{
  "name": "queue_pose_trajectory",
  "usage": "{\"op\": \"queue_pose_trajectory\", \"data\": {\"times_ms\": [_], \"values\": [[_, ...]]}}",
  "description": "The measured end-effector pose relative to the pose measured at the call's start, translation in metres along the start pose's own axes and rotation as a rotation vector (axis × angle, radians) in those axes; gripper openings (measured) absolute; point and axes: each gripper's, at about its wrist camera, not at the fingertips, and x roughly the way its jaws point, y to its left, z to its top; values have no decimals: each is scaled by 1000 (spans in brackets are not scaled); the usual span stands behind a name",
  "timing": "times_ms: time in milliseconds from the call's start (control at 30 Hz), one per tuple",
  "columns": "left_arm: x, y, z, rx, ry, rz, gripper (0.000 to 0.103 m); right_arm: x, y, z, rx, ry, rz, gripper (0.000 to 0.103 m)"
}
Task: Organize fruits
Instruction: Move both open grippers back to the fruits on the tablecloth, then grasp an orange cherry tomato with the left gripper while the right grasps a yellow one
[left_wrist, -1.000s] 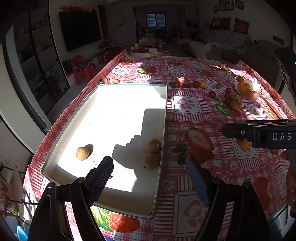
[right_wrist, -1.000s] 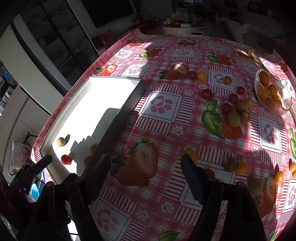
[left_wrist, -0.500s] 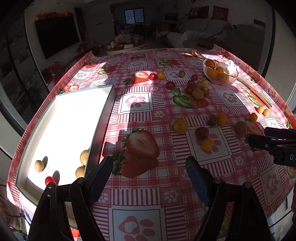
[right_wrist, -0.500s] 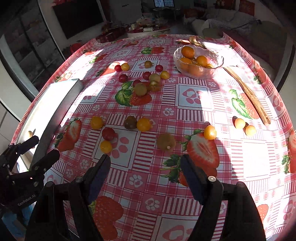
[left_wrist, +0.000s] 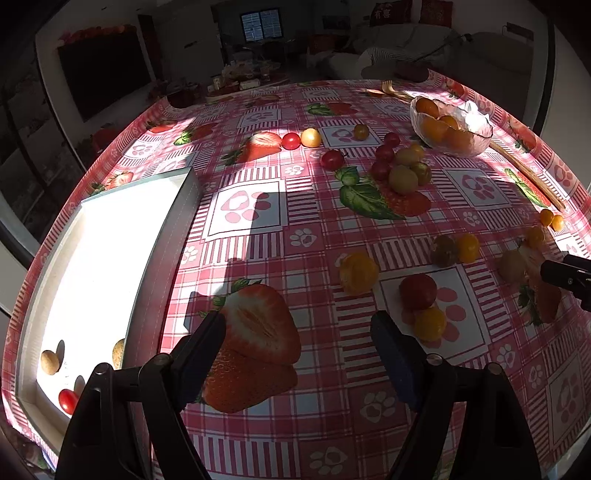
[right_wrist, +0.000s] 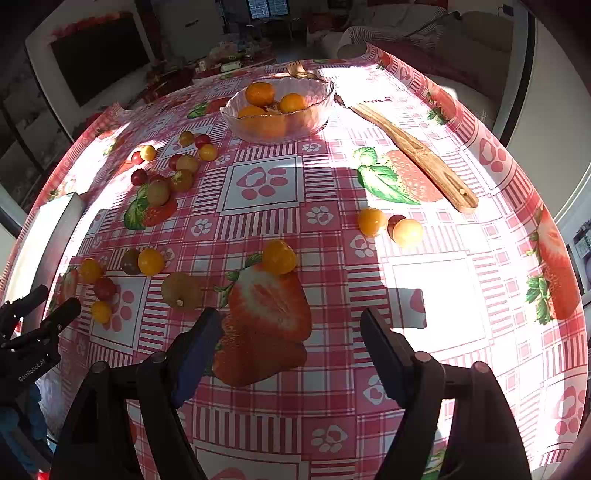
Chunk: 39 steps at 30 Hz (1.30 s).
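My left gripper hangs released, its dark padded jaws wide over the glossy pink checked strawberry-print tabletop; my right gripper is closing on nothing. Smooth round cherry tomatoes lie scattered ahead, a few in the shallow white rectangular tray. The scalloped clear glass bowl holds oranges beside a flat wooden spatula. "GenRobot.AI" marks one gripper body.

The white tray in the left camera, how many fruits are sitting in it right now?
3 visible in the white tray, all near its close end: a tan round fruit, a red cherry tomato, and a tan fruit partly hidden behind the tray's right wall. The wall may hide more.
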Motion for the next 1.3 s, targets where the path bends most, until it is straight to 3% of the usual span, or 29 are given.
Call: {"op": "queue_pose_trajectory", "data": {"times_ms": [67, 400, 500, 567, 633, 700, 767, 1000, 1300], "values": [[6, -3, 3, 7, 5, -12, 82, 4, -2, 3, -3, -7, -12, 70], [19, -13, 22, 23, -22, -47, 81, 20, 14, 22, -85, -30, -48, 69], [19, -13, 23, 14, -21, -85, 66, 23, 19, 26, -93, -31, -50, 68], [19, -15, 24, 16, -19, -101, 59, 24, 22, 28, -106, -36, -56, 57], [18, -17, 24, 19, -20, -135, 36, 24, 26, 29, -120, -38, -52, 46], [16, -21, 24, 33, -21, -139, 27, 25, 29, 30, -136, -39, -46, 35], [15, -22, 23, 33, -20, -141, 27, 24, 32, 30, -141, -36, -26, 23], [0, -13, 11, -12, -19, -168, 27, 16, 18, 23, -49, -2, 110, 23], [-30, 4, -9, -66, -25, -183, 27, 4, 14, 5, -11, 33, 160, 23]]}}
